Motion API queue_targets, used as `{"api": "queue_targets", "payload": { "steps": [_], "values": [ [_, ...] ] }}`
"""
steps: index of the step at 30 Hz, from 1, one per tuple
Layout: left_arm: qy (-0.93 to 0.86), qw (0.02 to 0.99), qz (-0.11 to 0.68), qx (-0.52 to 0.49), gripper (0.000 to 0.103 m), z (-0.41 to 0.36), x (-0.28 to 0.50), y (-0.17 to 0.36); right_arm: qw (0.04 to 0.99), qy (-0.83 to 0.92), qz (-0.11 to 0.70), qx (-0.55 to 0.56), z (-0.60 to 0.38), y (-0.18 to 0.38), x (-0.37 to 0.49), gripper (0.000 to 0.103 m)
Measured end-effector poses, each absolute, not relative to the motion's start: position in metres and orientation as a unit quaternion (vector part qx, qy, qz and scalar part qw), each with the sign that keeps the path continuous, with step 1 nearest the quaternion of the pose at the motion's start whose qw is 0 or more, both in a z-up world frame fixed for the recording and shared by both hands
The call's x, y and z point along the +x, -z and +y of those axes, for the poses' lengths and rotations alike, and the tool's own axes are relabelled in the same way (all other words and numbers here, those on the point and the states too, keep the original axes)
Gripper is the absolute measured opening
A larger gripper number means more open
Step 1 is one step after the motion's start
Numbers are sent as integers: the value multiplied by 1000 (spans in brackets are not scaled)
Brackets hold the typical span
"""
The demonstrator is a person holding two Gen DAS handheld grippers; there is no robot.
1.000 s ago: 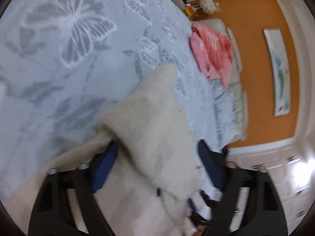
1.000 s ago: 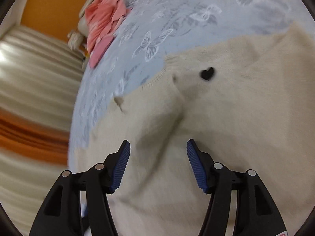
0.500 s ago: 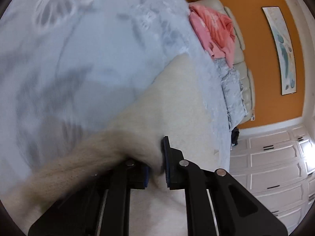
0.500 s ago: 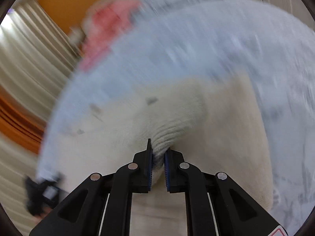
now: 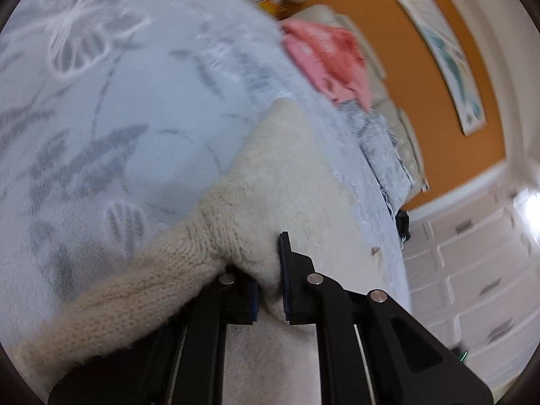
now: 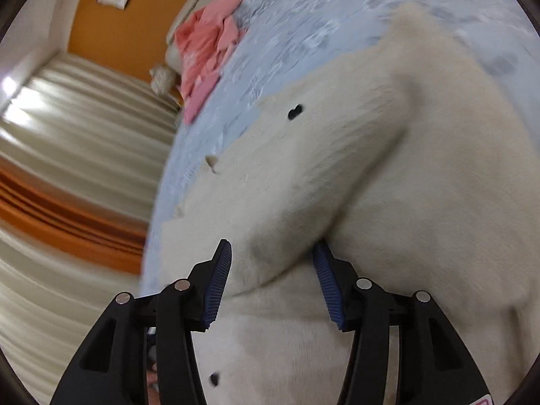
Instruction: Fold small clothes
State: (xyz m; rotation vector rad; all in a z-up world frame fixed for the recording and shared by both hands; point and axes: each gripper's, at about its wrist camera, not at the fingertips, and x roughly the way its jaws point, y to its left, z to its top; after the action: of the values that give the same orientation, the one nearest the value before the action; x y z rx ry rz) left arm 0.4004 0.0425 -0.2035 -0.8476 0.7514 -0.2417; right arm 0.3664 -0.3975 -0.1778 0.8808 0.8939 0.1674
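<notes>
A cream knitted cardigan [image 5: 290,182] lies on a pale blue bedspread with grey butterflies [image 5: 101,101]. My left gripper [image 5: 268,280] is shut on a bunched fold of the cardigan, with a knitted sleeve trailing down to the lower left. In the right wrist view the cardigan [image 6: 388,168] fills the frame, with a dark button [image 6: 295,112] on it. My right gripper [image 6: 271,280] is open, its blue pads either side of a raised fold of the cardigan.
A pink garment [image 5: 327,57] lies at the far end of the bed, also in the right wrist view [image 6: 206,54]. An orange wall with a picture [image 5: 442,57], white drawers [image 5: 479,270] and cream curtains [image 6: 74,135] surround the bed.
My right gripper, shut on a fold half a second ago, has opened. My left gripper has stayed shut on the cardigan and shifted slightly.
</notes>
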Motion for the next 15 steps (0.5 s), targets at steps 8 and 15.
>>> {"api": "queue_targets", "payload": {
  "steps": [8,15],
  "values": [
    [121,843,338,-401,10,43,399,205,843,-77,273,457,-440,87,345,52],
    [124,844,333,-401,10,45,395,204,814,-21,385,434,-422,153,335,54]
  ]
}}
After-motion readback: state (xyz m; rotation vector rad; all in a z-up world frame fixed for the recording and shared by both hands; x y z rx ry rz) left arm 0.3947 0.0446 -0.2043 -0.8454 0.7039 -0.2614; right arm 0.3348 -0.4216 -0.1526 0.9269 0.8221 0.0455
